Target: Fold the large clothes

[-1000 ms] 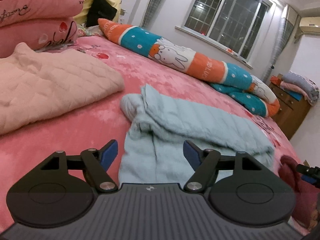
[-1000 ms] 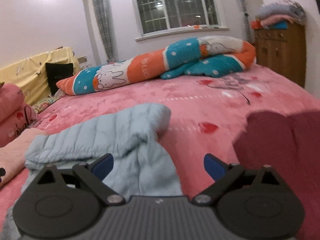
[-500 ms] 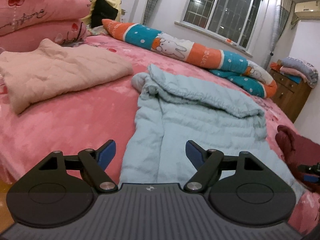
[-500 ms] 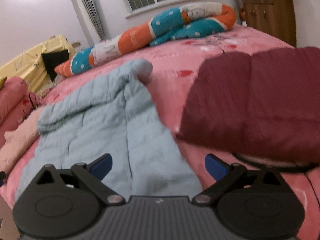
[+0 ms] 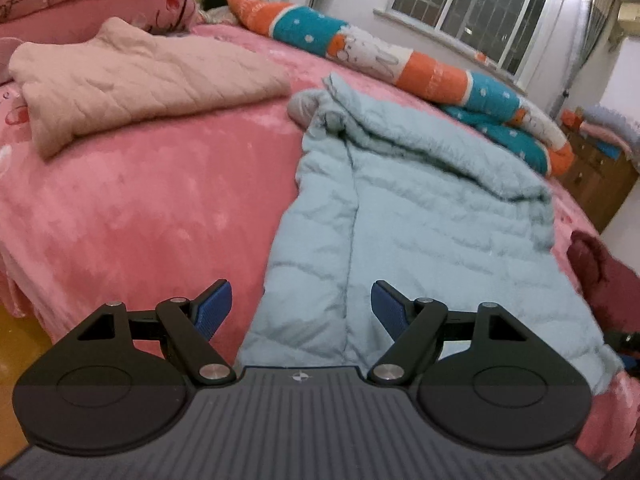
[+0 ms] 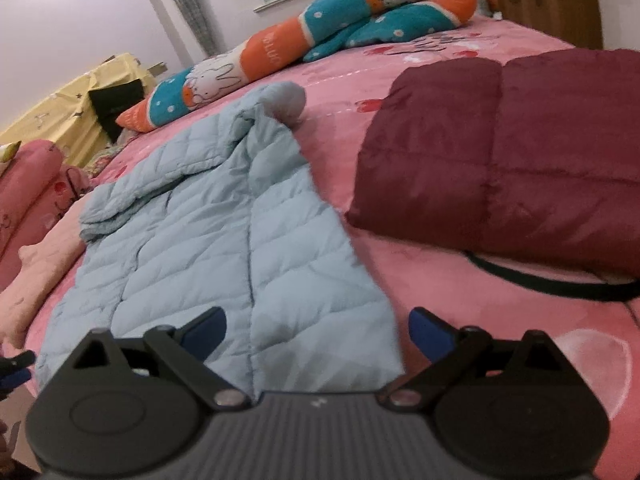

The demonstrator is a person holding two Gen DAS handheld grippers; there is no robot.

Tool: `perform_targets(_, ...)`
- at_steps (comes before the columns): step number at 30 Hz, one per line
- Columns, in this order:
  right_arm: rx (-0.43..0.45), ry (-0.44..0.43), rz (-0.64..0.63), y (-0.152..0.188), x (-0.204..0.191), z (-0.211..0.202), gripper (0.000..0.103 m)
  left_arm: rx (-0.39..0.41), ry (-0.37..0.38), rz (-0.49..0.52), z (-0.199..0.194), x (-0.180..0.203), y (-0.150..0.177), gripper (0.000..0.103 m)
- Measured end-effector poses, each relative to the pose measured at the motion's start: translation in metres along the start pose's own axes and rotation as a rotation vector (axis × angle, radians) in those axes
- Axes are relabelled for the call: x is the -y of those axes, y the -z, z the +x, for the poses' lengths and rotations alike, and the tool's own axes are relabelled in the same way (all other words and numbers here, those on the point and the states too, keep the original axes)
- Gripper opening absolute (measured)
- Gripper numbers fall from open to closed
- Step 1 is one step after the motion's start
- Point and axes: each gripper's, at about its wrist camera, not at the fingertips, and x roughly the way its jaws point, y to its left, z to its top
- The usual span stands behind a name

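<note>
A light blue quilted jacket (image 5: 420, 216) lies spread lengthwise on the pink bed (image 5: 140, 200), its hem toward me and its upper part bunched at the far end. My left gripper (image 5: 301, 308) is open above the hem's left corner, holding nothing. In the right wrist view the same jacket (image 6: 224, 240) stretches away from my right gripper (image 6: 318, 332), which is open above the hem's right corner with nothing between its fingers.
A folded pale pink quilted garment (image 5: 132, 76) lies at the left of the bed. A folded maroon jacket (image 6: 520, 148) with a black strap (image 6: 540, 284) lies to the right. A long orange-and-teal bolster (image 5: 400, 60) runs along the far side. Stacked pink pillows (image 5: 80, 0) sit far left.
Both grippers have drawn back toward the near edge of the bed and risen. The blue jacket, crumpled one second ago, now lies stretched out flat toward me.
</note>
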Motion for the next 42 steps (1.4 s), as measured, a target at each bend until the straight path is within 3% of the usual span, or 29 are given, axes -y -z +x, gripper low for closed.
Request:
perform_targets(19,-0.074,-0.067,-0.039,0.005,-0.007,0.020,0.096,-0.068,0.061,-0.001,0.032,0.001,0.011,0.093)
perform_targets(23,-0.076,-0.095,-0.051,0.006,-0.012,0.020,0.086,-0.076,0.096,0.007,0.031,0.004,0.012,0.087)
perform_targets(27,-0.086,-0.110,-0.068,0.007,-0.017,0.022,0.071,-0.083,0.124,0.026,0.033,0.008,0.012,0.078)
perform_targets(32,-0.101,-0.137,-0.049,0.007,-0.017,0.024,0.065,-0.086,0.145,0.022,0.036,0.009,0.013,0.064)
perform_targets(34,-0.104,-0.149,-0.031,0.006,-0.016,0.024,0.061,-0.087,0.154,0.023,0.037,0.012,0.013,0.051)
perform_targets(39,-0.118,-0.187,0.020,0.005,-0.014,0.025,0.032,-0.087,0.200,0.004,0.039,0.016,0.009,0.017)
perform_targets(42,-0.135,-0.224,0.073,0.003,-0.014,0.026,0.017,-0.076,0.220,-0.009,0.036,0.021,0.006,0.009)
